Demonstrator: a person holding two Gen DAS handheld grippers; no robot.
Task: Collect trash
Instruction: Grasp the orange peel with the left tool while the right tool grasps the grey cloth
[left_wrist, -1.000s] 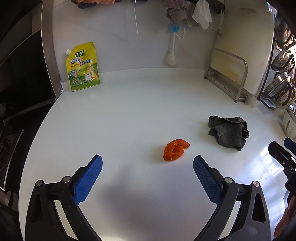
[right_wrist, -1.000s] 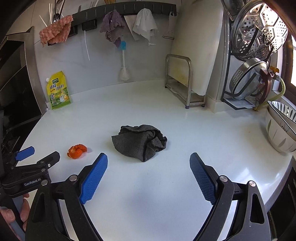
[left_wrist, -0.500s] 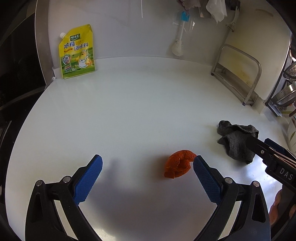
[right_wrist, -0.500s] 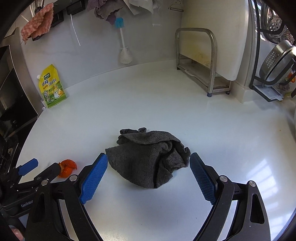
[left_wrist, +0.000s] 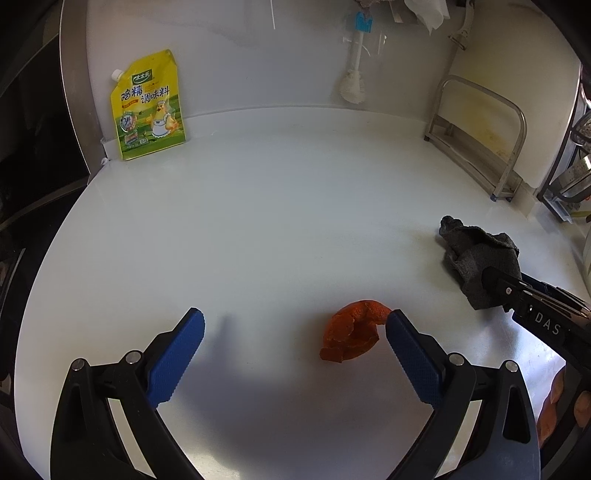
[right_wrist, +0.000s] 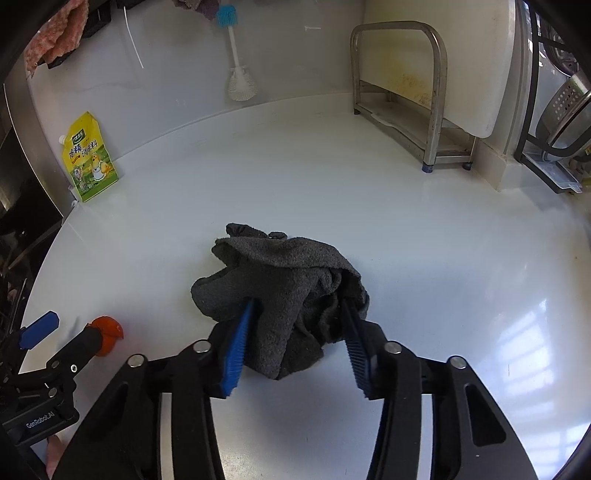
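Left tool (left_wrist: 293, 345) spread wide, low over the near part of the white table (left_wrist: 258, 221), right pad (left_wrist: 410, 354) just beside the orange peel (left_wrist: 351, 334), which lies inside the gap. Right tool (right_wrist: 295, 343) narrowed and clamped on the crumpled grey cloth (right_wrist: 280, 280) near the table's middle. Further back, a yellow pouch (left_wrist: 149, 107) propped at the far left corner, a white brush (right_wrist: 240, 79) hanging on the wall, a metal rack (right_wrist: 410, 99) at the far right.

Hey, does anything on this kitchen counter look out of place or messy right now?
Yes. A torn orange peel lies loose on the white counter, and a crumpled grey cloth sits bunched mid-counter.
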